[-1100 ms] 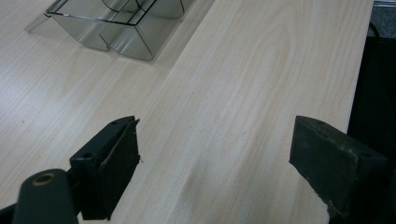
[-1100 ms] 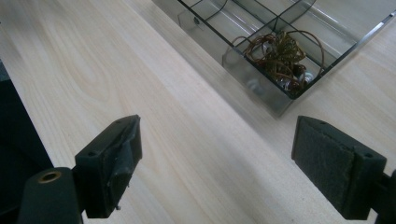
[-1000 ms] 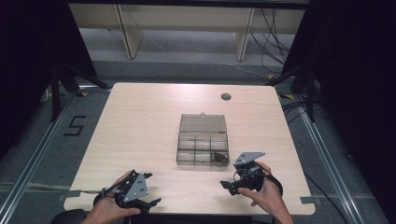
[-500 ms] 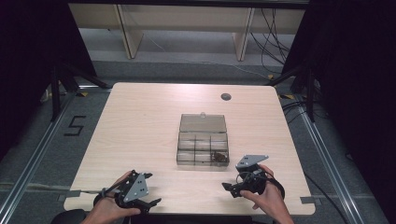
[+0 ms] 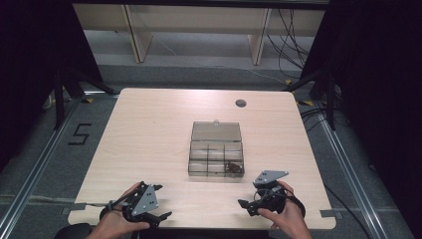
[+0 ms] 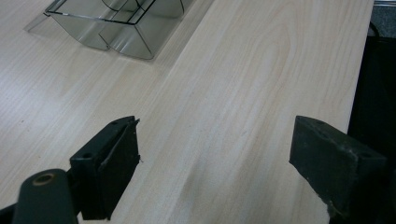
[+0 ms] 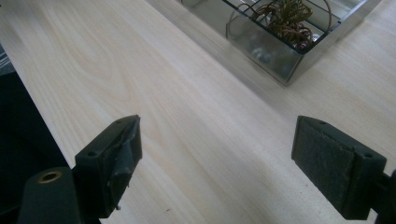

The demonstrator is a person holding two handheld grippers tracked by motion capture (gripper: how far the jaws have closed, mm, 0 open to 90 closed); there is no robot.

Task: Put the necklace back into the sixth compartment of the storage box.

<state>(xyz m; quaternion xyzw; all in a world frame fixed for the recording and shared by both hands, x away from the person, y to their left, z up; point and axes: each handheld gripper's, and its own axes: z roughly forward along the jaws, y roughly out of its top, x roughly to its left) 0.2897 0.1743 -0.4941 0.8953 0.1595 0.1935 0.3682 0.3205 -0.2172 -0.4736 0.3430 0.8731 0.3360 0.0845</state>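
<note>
Pale table (image 5: 149, 129); clear compartment box (image 5: 216, 149) lies lengthwise away, lid open.

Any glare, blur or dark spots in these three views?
High view: the table is evenly lit, its surroundings almost black, and the clear compartment box is small and soft. Left gripper view: the left tongs are slightly soft up close, and the wood grain is sharp. Right gripper view: bright reflections on the box wall, and the brown tangle is readable.
</note>
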